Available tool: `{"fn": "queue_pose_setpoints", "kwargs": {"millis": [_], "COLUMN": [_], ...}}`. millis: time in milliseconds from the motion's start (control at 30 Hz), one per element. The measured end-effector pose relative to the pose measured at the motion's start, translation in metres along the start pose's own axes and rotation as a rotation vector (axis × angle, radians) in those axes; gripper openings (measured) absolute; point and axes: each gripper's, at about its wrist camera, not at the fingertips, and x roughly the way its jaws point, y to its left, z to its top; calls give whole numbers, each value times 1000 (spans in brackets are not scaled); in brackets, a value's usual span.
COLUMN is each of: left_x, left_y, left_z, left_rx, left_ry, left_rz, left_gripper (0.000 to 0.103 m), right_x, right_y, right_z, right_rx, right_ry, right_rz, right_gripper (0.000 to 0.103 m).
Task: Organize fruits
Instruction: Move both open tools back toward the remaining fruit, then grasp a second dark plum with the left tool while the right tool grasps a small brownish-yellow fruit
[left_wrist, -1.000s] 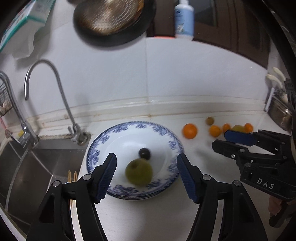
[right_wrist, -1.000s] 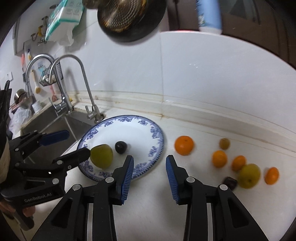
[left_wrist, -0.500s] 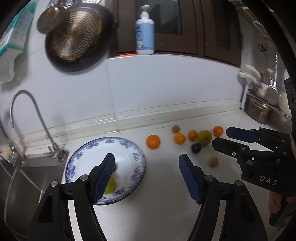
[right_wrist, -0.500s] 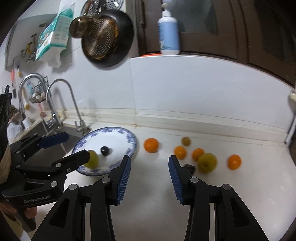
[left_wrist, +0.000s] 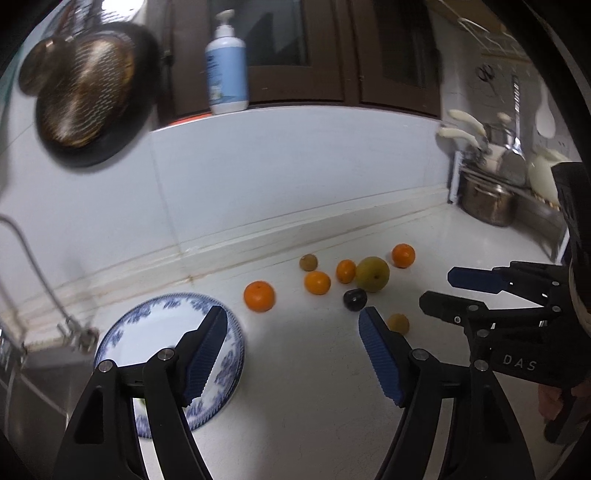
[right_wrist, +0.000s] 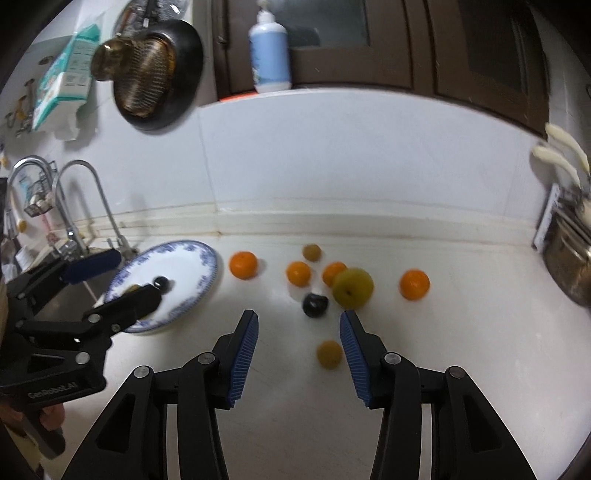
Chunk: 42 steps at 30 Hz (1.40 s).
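Lying at 12 o'clock just ahead of the half-open, empty right tongs (right_wrist: 297, 354), yellow fruit (right_wrist: 329, 354); left tongs (left_wrist: 291, 354) opening, empty, farther off.

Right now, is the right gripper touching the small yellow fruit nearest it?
Apart. In the right wrist view the right gripper is open, and the small yellow fruit lies on the counter between its fingers with white counter visible on both sides.

Both grippers are tilted downward: left gripper (left_wrist: 290, 347) is opening up with nothing between its fingers (left_wrist: 205, 350) (wide gap), right gripper (right_wrist: 297, 360) parted, empty too.
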Motion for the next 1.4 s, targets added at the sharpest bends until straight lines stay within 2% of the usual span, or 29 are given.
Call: {"fn": "queue_pose_setpoints", "kwargs": {"millis": [133, 400, 500, 733, 1067, 1300, 1400], "left_x": [18, 64, 83, 123, 157, 168, 170], "left_y": [-4, -7, -12, -24, -33, -40, -45], "left_z": [2, 10, 12, 12, 10, 9, 7], "left_rx": [62, 130, 138, 135, 117, 122, 136], "left_ry": [-1, 51, 94, 176, 256, 288, 301], "left_rz": [-45, -174, -235, -306, -352, -364, -360], "left_gripper": [73, 72, 68, 60, 49, 40, 37], "right_x": [12, 38, 48, 65, 81, 88, 84], "right_y": [-6, -9, -12, -24, -20, -22, -27], "right_z": [-8, -20, -24, -30, -35, -34, -33], "right_rx": [18, 40, 53, 106, 102, 107, 124], "right_ry": [30, 81, 100, 135, 153, 166, 156], "right_rz": [-29, -55, -60, -65, -47, -29, -49], "right_gripper": [47, 47, 47, 47, 46, 27, 27]}}
